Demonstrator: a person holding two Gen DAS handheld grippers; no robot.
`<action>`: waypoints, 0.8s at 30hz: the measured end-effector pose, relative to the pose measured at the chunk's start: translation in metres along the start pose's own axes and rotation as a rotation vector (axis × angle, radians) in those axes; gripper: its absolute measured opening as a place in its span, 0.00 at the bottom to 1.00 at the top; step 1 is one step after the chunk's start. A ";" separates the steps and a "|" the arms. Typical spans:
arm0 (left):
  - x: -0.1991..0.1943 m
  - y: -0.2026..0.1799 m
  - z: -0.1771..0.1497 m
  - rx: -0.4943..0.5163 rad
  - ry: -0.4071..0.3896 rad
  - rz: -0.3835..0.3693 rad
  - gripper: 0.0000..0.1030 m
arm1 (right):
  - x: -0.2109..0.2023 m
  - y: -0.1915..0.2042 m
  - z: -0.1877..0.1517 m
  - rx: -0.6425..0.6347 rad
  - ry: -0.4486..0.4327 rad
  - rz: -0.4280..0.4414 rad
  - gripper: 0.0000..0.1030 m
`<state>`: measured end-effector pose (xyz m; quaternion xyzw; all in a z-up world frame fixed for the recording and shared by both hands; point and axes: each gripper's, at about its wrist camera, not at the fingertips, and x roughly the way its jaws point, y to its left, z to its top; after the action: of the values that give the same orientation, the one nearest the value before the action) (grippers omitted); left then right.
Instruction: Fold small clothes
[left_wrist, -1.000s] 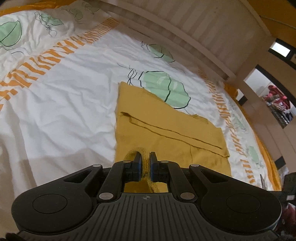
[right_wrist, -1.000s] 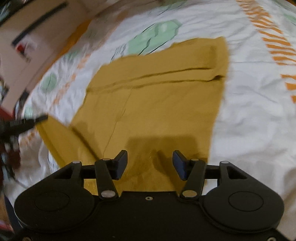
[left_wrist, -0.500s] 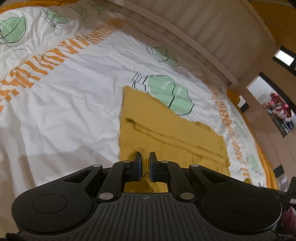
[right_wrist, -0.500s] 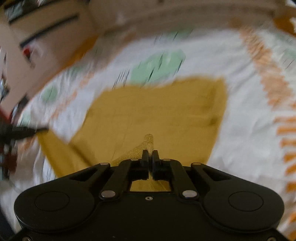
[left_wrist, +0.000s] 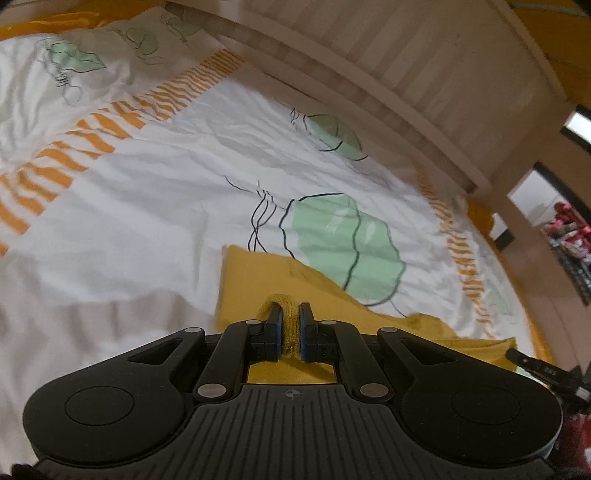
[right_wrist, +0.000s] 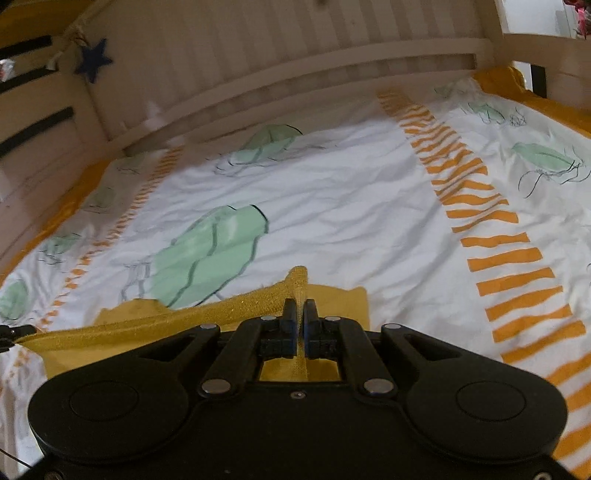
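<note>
A mustard yellow garment (left_wrist: 255, 280) lies on the white bedspread, and each gripper pinches one part of its near edge. My left gripper (left_wrist: 290, 314) is shut on a bunched fold of the knit fabric that loops up between its pads. In the right wrist view, my right gripper (right_wrist: 300, 310) is shut on a thin ridge of the yellow garment (right_wrist: 258, 306), whose lifted edge runs off to the left. Most of the cloth is hidden under both gripper bodies. The tip of the other gripper (left_wrist: 535, 365) shows at the right edge of the left wrist view.
The bedspread (right_wrist: 351, 206) is white with green leaf prints (left_wrist: 343, 236) and orange striped bands (right_wrist: 491, 236). A pale wooden slatted bed rail (right_wrist: 295, 74) runs along the far side. A blue star (right_wrist: 92, 59) hangs on the frame at the left.
The right gripper closed on the garment's near edge and lifted it. Both grippers moved forward over the bed with the cloth, so less of it shows ahead of them.
</note>
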<state>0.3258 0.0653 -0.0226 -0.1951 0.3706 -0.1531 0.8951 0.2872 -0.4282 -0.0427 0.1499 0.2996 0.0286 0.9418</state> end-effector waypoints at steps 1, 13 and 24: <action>0.009 0.000 0.003 0.006 0.004 0.007 0.08 | 0.005 -0.002 0.000 0.001 0.004 -0.008 0.10; 0.074 0.011 0.016 -0.033 0.023 0.064 0.11 | 0.053 -0.020 -0.012 0.035 0.065 -0.063 0.10; 0.069 0.004 0.017 0.058 -0.050 0.123 0.27 | 0.062 -0.024 -0.018 0.048 0.063 -0.074 0.11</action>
<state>0.3859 0.0444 -0.0551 -0.1498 0.3549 -0.1036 0.9170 0.3269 -0.4376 -0.0979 0.1605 0.3348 -0.0086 0.9285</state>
